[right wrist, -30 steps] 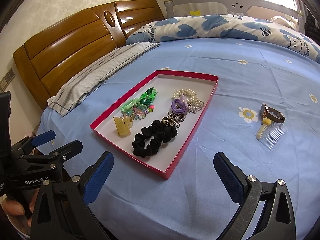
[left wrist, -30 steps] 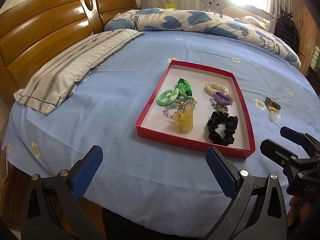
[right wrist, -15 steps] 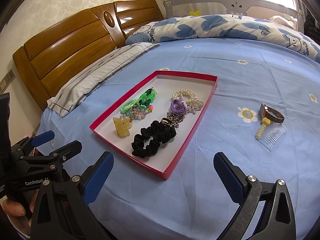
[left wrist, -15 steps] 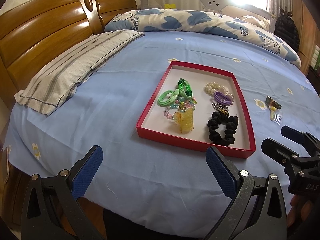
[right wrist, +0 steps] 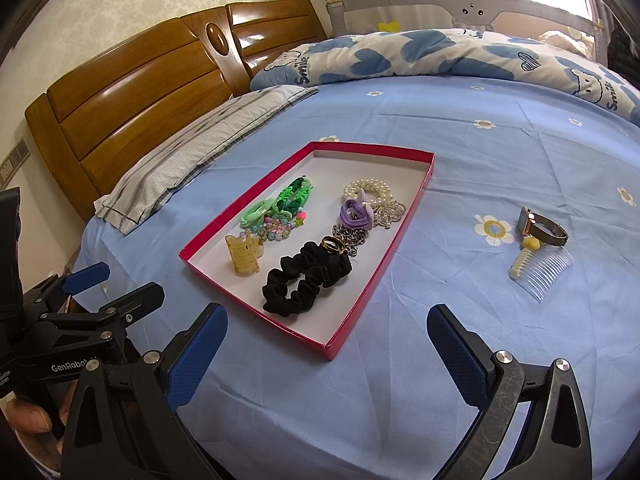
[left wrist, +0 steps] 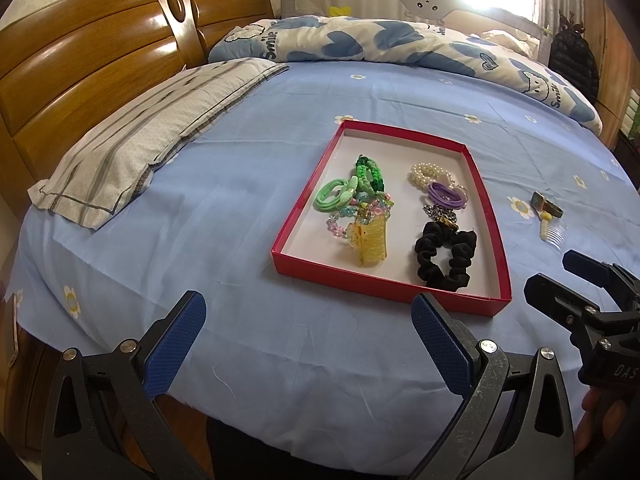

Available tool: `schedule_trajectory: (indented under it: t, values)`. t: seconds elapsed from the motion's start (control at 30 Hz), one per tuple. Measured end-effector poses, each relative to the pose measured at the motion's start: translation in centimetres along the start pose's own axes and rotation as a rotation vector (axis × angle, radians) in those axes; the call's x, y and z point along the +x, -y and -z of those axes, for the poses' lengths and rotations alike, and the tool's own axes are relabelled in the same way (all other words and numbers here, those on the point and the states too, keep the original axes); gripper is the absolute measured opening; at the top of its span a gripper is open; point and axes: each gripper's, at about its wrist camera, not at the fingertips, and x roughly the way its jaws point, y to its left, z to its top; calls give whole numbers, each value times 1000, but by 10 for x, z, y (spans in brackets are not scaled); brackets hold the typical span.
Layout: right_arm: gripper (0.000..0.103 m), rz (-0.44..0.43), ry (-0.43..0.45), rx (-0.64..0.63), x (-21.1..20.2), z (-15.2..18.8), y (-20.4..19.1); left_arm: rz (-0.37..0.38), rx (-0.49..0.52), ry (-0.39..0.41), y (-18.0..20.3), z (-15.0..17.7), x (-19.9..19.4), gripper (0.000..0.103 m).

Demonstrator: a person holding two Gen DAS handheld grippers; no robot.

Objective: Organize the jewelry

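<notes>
A red tray (left wrist: 298, 200) (right wrist: 416, 204) lies on the blue bedsheet. It holds a black scrunchie (left wrist: 444, 256) (right wrist: 306, 278), a yellow claw clip (left wrist: 370, 240) (right wrist: 242, 256), green hair ties (left wrist: 352, 184) (right wrist: 286, 200), pearl bracelets (left wrist: 426, 172) (right wrist: 368, 190), a purple tie and chains. A watch (right wrist: 540, 226) (left wrist: 546, 205) and a clear comb (right wrist: 542, 270) (left wrist: 552, 234) lie on the sheet right of the tray. My left gripper (left wrist: 308, 336) is open and empty near the bed's front edge. My right gripper (right wrist: 326, 344) is open and empty, to the right of the left one.
A striped pillow (left wrist: 152, 136) lies at the left by the wooden headboard (left wrist: 80, 60). A blue-and-white quilt (left wrist: 400, 44) is bunched along the far side. The bed's front edge drops off just below both grippers.
</notes>
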Motion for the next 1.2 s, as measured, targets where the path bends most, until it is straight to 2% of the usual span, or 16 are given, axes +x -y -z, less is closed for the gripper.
schedule_trajectory:
  t: [1.2]
  values:
    - [101,3,1,3,-1,-2,1,6,4,2,3,-2,1,103]
